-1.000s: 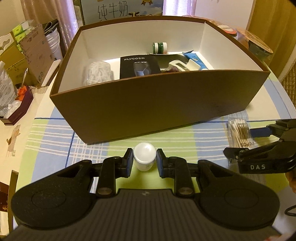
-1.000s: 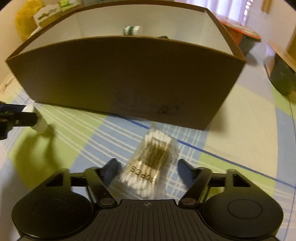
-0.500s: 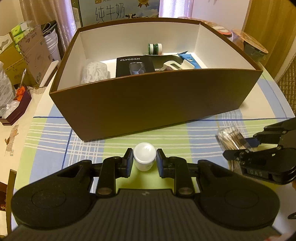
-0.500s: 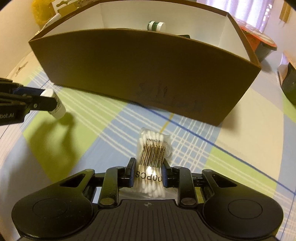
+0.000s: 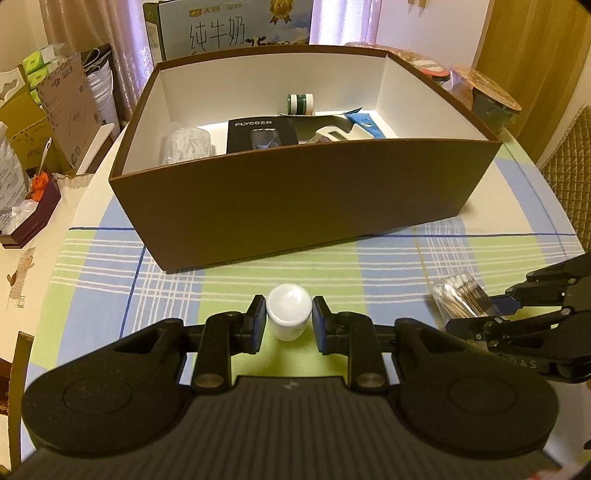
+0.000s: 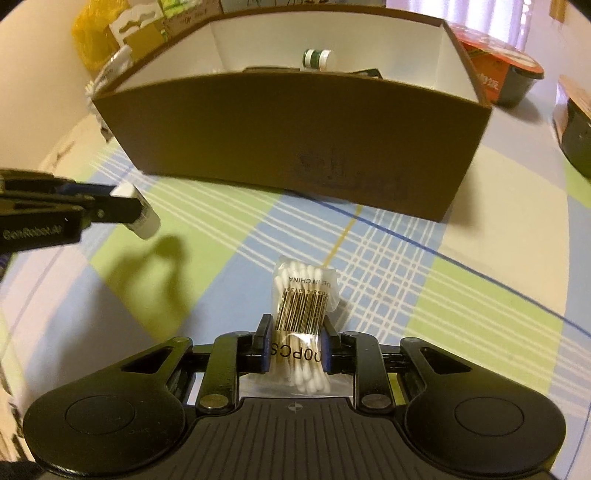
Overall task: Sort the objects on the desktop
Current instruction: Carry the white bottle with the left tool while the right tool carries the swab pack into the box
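My left gripper (image 5: 289, 322) is shut on a small white bottle (image 5: 288, 311) and holds it above the plaid cloth, in front of the brown box (image 5: 303, 206). The bottle (image 6: 144, 220) also shows at the left of the right wrist view, lifted, with its shadow on the cloth. My right gripper (image 6: 295, 345) is shut on a clear pack of cotton swabs (image 6: 303, 306), lifted off the cloth; the pack (image 5: 460, 295) shows at the right of the left wrist view. The open box holds a black FLYCO package (image 5: 261, 133), a green-and-white bottle (image 5: 300, 103) and other items.
Cardboard boxes and paper cups (image 5: 66, 110) stand at the left of the table. Lidded bowls (image 6: 506, 74) sit to the right behind the box. A milk carton (image 5: 229, 29) stands behind the box. A chair (image 5: 565, 162) is at the right edge.
My right gripper closed on the cotton swab pack and lifted it from the cloth. My left gripper rose with the white bottle, so more of the box's inside shows.
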### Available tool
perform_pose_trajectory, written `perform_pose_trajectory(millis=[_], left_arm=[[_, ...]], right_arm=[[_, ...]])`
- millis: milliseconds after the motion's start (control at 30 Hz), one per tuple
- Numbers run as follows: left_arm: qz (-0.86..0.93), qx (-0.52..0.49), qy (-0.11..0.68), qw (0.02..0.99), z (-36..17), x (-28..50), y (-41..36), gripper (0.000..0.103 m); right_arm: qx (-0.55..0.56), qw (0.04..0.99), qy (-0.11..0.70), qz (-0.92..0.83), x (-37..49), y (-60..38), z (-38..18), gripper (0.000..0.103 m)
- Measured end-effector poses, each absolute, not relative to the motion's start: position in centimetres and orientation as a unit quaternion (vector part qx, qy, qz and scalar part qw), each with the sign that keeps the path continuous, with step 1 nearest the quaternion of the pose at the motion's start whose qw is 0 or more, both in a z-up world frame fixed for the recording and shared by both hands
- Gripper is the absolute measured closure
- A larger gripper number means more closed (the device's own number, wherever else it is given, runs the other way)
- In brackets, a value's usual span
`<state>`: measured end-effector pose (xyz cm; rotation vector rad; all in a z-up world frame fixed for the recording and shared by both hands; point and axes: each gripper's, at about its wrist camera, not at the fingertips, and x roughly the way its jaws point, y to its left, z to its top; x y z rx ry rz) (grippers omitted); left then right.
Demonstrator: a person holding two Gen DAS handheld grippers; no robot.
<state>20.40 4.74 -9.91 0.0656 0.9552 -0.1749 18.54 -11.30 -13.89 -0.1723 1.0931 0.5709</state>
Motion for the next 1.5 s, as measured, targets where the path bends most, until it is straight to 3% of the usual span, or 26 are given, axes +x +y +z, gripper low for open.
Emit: perform_pose_trajectory(millis=[800, 1500], left_arm=[[-0.106, 0.003, 0.4, 0.91, -4.3, 19.8, 4.9, 0.081], [-0.111, -0.027, 0.345, 0.931, 0.2, 27.0, 6.6, 0.081]], right_arm=[[-0.038, 0.845, 0.457, 0.275, 17.9, -11.9, -7.1, 0.081], [-0.003, 0.879, 0.4, 0.259, 28.6, -10.3, -1.4, 0.081]])
